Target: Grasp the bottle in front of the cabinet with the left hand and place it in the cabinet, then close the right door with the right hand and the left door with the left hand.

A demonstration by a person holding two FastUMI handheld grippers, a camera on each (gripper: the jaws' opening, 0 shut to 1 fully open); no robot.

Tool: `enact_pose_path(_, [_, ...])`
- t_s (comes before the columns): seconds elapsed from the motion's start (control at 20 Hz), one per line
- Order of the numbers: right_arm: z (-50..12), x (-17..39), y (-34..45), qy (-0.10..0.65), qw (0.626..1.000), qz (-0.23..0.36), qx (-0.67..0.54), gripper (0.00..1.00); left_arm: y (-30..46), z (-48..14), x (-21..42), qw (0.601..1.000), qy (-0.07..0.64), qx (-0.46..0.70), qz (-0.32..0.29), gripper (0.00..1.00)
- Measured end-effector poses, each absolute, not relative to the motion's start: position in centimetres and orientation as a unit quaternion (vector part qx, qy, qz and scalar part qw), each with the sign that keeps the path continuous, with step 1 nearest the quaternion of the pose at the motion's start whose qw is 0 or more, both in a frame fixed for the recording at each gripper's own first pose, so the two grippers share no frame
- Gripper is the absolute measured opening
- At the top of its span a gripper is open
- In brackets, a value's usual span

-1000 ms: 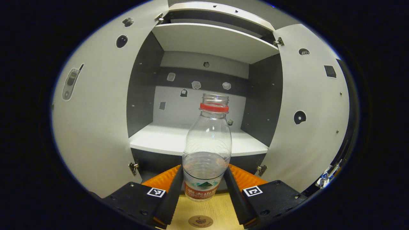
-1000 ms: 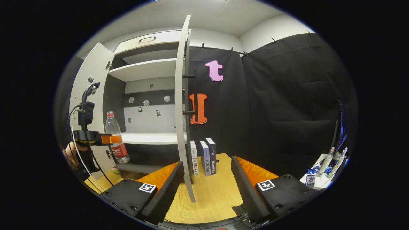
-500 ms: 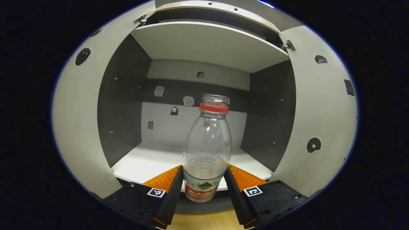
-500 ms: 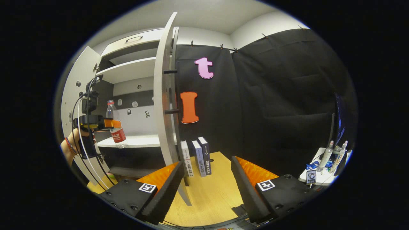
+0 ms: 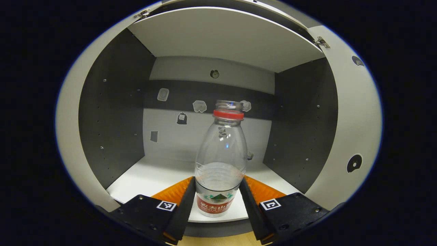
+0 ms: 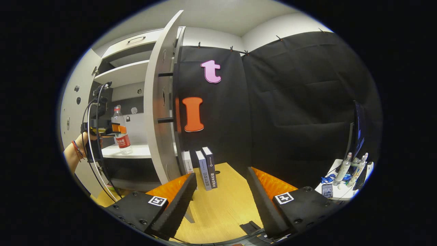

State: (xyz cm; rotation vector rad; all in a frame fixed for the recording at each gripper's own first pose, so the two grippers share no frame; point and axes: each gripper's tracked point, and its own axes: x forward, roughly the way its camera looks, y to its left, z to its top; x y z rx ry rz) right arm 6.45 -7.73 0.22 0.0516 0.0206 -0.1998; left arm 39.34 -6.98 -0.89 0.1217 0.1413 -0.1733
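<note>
A clear plastic bottle (image 5: 221, 160) with a red neck ring and a red label stands upright between the fingers of my left gripper (image 5: 216, 198), which is shut on its lower body. It hangs just over the front edge of the cabinet's white shelf (image 5: 153, 177). In the right gripper view the bottle (image 6: 120, 131) and the left gripper (image 6: 112, 130) sit at the cabinet opening, a hand behind them. My right gripper (image 6: 222, 191) is open and holds nothing, low over the wooden table. The right door (image 6: 157, 102) stands wide open just left of it, edge on; the left door (image 6: 70, 109) is open too.
Three books (image 6: 201, 164) stand upright on the wooden table (image 6: 222, 208) behind the right door. Two black handle pegs (image 6: 165, 120) stick out of that door. A side table (image 6: 341, 188) with bottles and small items stands far right. An upper shelf (image 5: 222, 37) roofs the compartment.
My left gripper has carried the bottle up and forward from in front of the cabinet to the shelf's front edge. The right gripper has shifted so the right door now sits farther left.
</note>
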Motion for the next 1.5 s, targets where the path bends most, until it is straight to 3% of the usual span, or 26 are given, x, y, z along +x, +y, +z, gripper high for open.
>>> enact_pose_path(0.5, [0.0, 7.2, -6.9, 0.015, 0.996, -0.083, 0.02, 0.98, -7.2, -1.1, 39.5, 0.992, 0.075, 0.066, -0.077, 0.81])
enact_pose_path(0.7, [-0.1, 7.1, -6.7, 0.017, 0.997, -0.079, 0.019, 0.98, -7.3, -0.3, 39.1, 0.993, 0.061, 0.072, -0.075, 0.93])
enact_pose_path(1.1, [0.8, 7.1, -6.7, 0.008, 0.997, -0.073, 0.0, 0.98, -4.8, 1.9, 34.4, 0.995, 0.041, 0.074, -0.049, 0.95])
enact_pose_path(1.5, [1.4, 8.4, -6.1, 0.011, 0.999, -0.045, -0.004, 0.98, -1.8, 4.6, 26.0, 0.997, 0.029, 0.061, -0.049, 0.95])
